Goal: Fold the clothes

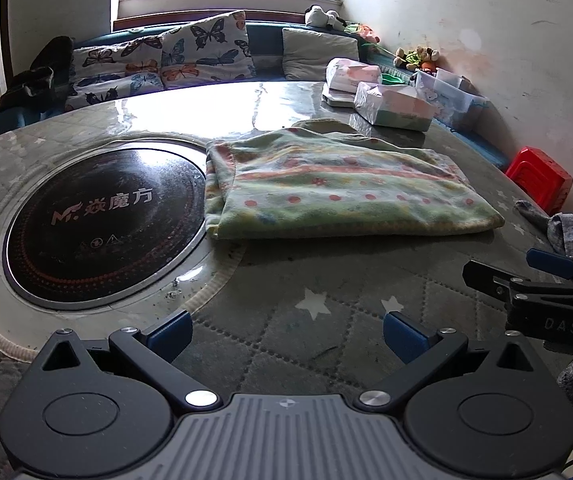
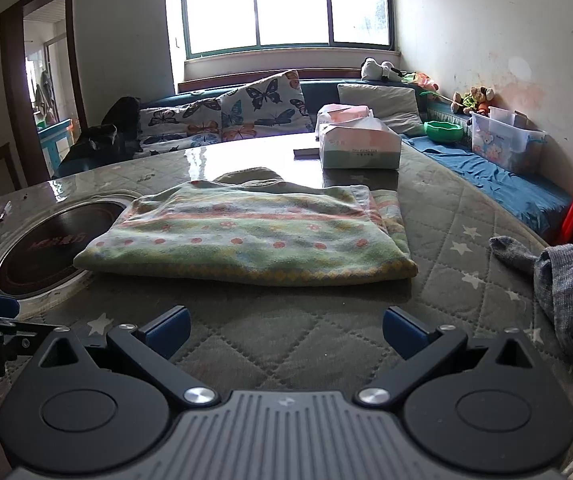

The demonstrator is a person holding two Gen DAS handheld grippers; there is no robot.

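Folded garment [image 2: 246, 232] lies on the bench [image 2: 286, 340], its left edge over the inset cooktop [image 1: 106, 220]. Tissue boxes [image 2: 360, 146] sit behind it — sock [image 2: 566, 280] well to its right. Sofa cushions [image 2: 262, 106] line the far side.

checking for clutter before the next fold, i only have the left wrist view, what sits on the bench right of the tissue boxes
Observer: A green round bowl sits on the blue bench cushion; your view shows only a sliver of it.
Operator: anything on the table's far left
Observer: A small pen-like stick lies on the glossy tabletop left of the black round cooktop.
Operator: how does the folded garment end on its right side
Observer: The green striped fleece garment shows stacked layers along its right edge. The right hand-held gripper is open and short of it.
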